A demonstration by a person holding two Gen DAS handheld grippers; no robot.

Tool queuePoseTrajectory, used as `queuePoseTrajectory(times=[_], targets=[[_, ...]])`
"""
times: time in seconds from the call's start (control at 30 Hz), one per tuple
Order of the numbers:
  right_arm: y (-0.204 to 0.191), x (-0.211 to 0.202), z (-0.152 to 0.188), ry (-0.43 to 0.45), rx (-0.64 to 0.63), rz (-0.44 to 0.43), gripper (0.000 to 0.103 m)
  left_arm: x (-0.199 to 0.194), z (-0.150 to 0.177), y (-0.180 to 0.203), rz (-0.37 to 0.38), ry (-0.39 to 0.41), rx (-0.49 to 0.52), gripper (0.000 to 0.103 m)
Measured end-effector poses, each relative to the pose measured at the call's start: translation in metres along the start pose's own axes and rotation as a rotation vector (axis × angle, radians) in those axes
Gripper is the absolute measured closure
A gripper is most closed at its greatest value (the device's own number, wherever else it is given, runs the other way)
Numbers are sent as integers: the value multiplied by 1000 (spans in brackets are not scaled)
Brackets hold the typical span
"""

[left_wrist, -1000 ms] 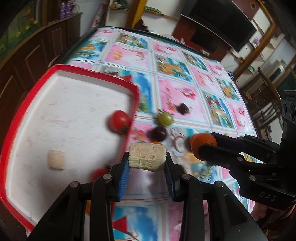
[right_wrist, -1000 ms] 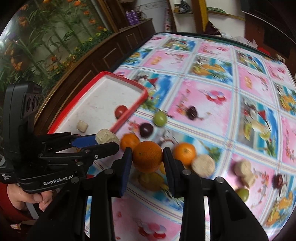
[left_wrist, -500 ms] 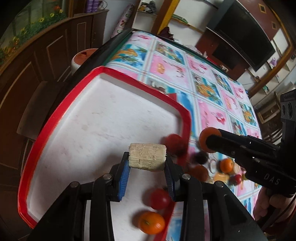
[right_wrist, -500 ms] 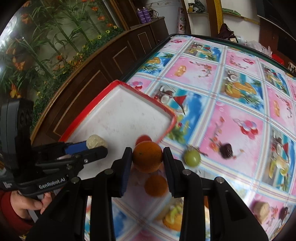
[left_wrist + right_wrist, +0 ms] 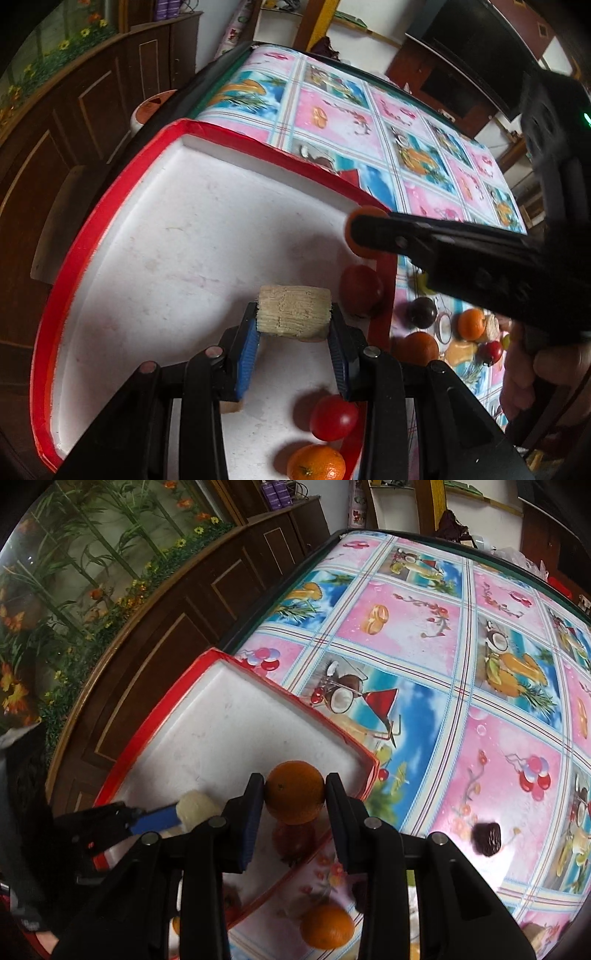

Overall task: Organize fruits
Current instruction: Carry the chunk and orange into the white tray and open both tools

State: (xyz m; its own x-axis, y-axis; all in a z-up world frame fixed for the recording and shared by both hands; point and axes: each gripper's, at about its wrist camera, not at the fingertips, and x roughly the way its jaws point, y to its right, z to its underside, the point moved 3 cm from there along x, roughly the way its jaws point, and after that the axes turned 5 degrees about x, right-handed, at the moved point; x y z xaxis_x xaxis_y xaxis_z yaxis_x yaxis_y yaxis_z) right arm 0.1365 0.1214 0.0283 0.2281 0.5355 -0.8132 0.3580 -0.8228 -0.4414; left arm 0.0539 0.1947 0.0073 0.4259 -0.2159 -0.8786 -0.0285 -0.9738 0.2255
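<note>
Compared with a second ago, both claws have travelled from above the patterned tablecloth (image 5: pixel 424 635) to above the red-rimmed white tray (image 5: pixel 92 236). The left claw (image 5: pixel 293 332) is closed on a pale fibrous cut piece (image 5: pixel 293 314), held between its blue pads over the tray's white floor. The right claw (image 5: pixel 295 805) grips an orange (image 5: pixel 294 792) just inside the tray's right rim. I judge that both pieces are now ready to be lowered and released. Below the left claw a red tomato (image 5: pixel 333 417) and a small orange (image 5: pixel 316 463) already lie in the tray, and another tomato (image 5: pixel 361 290) is just right of its tip. More fruit waits on the cloth beyond the rim. Dark wooden cabinets (image 5: pixel 207 602) and a wall with painted flowers stand behind the table.
</note>
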Motion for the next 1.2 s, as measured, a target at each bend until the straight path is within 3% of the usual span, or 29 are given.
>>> queuePoseTrajectory(times=[0.73, 0.87, 0.97, 1.2], targets=[[4, 26, -2, -47, -20, 29, 66, 9, 10, 8, -2, -29, 15, 65], [5, 24, -3, -43, -16, 36, 66, 8, 11, 10, -12, -25, 21, 44], [6, 18, -3, -23, -9, 31, 52, 7, 12, 12, -26, -24, 33, 41], [10, -11, 2, 37, 4, 1, 48, 0, 13, 13, -74, -11, 32, 24]])
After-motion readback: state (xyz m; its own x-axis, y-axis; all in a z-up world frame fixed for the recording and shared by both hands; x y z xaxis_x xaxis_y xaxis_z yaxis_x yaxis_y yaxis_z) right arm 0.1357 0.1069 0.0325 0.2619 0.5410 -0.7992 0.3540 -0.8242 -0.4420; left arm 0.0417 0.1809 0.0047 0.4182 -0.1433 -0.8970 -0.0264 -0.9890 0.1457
